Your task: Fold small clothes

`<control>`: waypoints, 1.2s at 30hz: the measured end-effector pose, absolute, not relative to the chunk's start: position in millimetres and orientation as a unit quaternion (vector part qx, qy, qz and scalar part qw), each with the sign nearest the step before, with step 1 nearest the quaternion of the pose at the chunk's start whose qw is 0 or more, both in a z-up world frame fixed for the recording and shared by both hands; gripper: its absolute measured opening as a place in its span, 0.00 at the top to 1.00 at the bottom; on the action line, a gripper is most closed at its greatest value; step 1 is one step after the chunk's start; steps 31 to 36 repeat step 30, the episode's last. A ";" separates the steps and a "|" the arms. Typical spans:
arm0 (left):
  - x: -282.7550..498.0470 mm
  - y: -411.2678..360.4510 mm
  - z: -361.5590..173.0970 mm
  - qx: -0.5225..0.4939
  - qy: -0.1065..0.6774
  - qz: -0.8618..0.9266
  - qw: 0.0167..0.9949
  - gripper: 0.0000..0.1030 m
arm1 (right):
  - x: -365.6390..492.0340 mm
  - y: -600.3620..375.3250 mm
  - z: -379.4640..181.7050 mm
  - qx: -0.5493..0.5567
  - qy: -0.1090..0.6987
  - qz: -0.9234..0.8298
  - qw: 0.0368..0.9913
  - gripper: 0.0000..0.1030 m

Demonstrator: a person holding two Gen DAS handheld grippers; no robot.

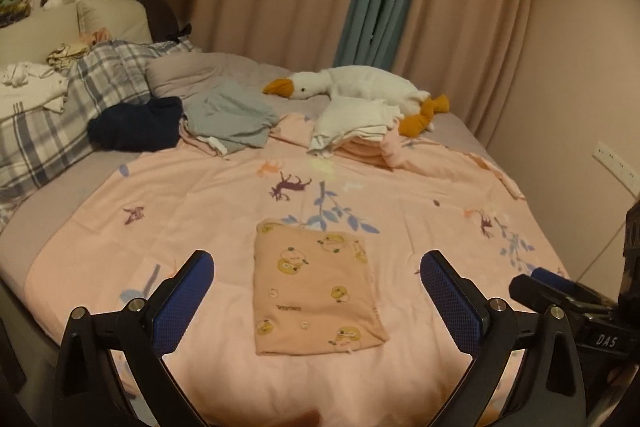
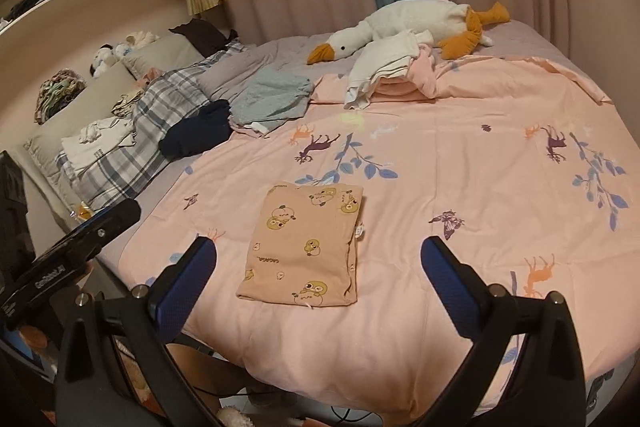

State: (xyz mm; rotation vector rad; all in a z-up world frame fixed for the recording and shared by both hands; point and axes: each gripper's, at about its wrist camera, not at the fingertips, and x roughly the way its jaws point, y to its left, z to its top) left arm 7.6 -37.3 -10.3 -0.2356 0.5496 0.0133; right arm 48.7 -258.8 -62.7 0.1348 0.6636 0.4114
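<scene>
Garment: the folded peach garment (image 1: 318, 289) lies flat on your pink bedspread (image 1: 420, 187), nothing touching it.
Left gripper (image 1: 316, 279): fingers spread wide, empty, above it.
Right gripper (image 2: 318, 265): same deal, wide and empty.

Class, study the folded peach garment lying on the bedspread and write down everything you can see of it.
The folded peach garment is soft knit-looking cloth, printed with yellow cartoon faces and small lettering. It is folded into a neat, roughly rectangular packet with layered edges along its right side, where a small white tag pokes out. It lies flat on the pink bedspread near the bed's front edge, apart from the other clothes further back. Only the bedspread touches it.
</scene>
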 end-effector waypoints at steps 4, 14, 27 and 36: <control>7.8 -36.5 -13.4 -0.110 0.271 0.020 0.956 0.01 | 49.7 -256.5 -62.5 0.063 0.321 0.203 0.923 0.00; 8.5 -29.2 -15.8 -0.122 0.271 0.035 0.954 0.01 | 56.5 -250.4 -65.6 0.066 0.332 0.190 0.922 0.00; 11.2 -34.9 -18.7 -0.103 0.280 0.037 0.954 0.01 | 62.9 -251.7 -68.4 0.073 0.339 0.177 0.921 0.00; 12.0 -35.9 -19.7 -0.101 0.285 0.036 0.953 0.01 | 62.8 -250.8 -68.8 0.075 0.340 0.177 0.921 0.00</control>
